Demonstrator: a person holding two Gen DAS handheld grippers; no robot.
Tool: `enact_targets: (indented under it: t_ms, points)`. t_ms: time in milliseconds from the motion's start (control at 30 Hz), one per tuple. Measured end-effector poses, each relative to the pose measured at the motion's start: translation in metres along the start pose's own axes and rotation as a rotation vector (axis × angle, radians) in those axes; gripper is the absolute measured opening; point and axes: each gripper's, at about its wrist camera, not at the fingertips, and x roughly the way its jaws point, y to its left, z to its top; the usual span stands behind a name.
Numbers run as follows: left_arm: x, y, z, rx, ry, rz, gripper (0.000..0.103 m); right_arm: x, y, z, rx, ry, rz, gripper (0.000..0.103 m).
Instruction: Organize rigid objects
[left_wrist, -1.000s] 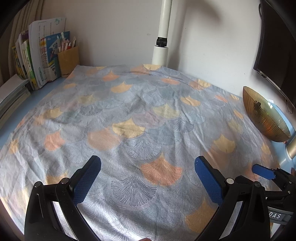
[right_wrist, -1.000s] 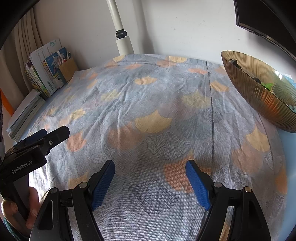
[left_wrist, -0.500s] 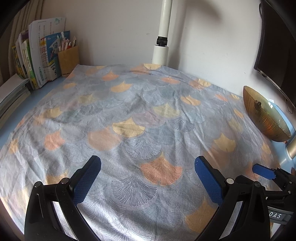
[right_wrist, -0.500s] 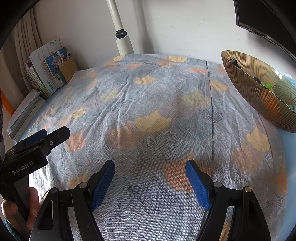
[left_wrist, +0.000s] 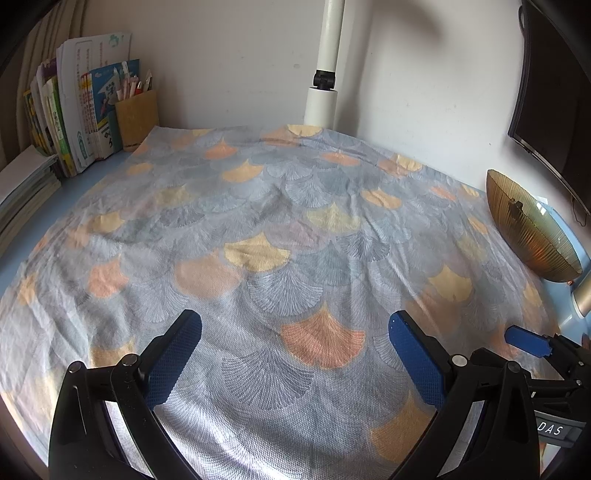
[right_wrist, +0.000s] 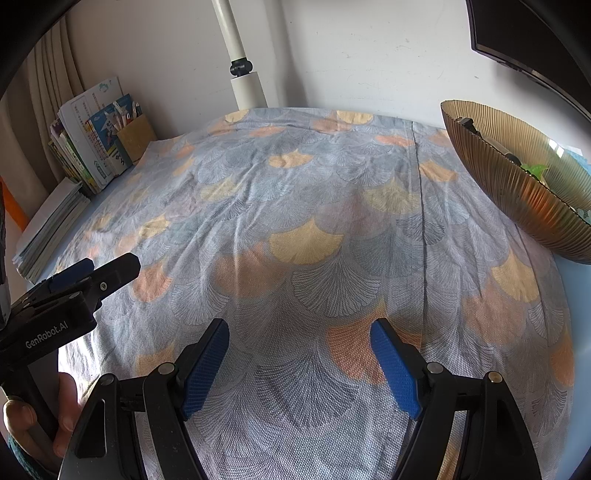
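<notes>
A ribbed amber glass bowl (left_wrist: 532, 236) (right_wrist: 524, 192) stands at the right edge of the table, with a few small items inside, one of them green; what they are is hard to tell. My left gripper (left_wrist: 294, 319) hovers open over the patterned cloth (left_wrist: 280, 229) with nothing between its blue pads. My right gripper (right_wrist: 299, 326) is also open and empty above the cloth (right_wrist: 314, 206), left of the bowl. In the right wrist view the left gripper (right_wrist: 92, 273) shows from the side, held by a hand (right_wrist: 40, 421). The right gripper's blue fingertip (left_wrist: 524, 341) shows in the left wrist view.
Upright books (left_wrist: 74, 122) and a brown pen holder (left_wrist: 136, 118) stand at the back left, with flat stacked books (right_wrist: 51, 229) beside them. A white pole (left_wrist: 325, 74) rises at the back wall. A dark monitor (left_wrist: 550, 103) hangs above the bowl.
</notes>
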Motion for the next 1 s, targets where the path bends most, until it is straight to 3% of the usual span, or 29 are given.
enact_targets:
  t_ms: [1000]
  points:
    - [-0.0021, -0.0010, 0.0000, -0.009, -0.011, 0.009, 0.101, 0.0020, 0.0005, -0.0005, -0.008, 0.007, -0.003, 0.082]
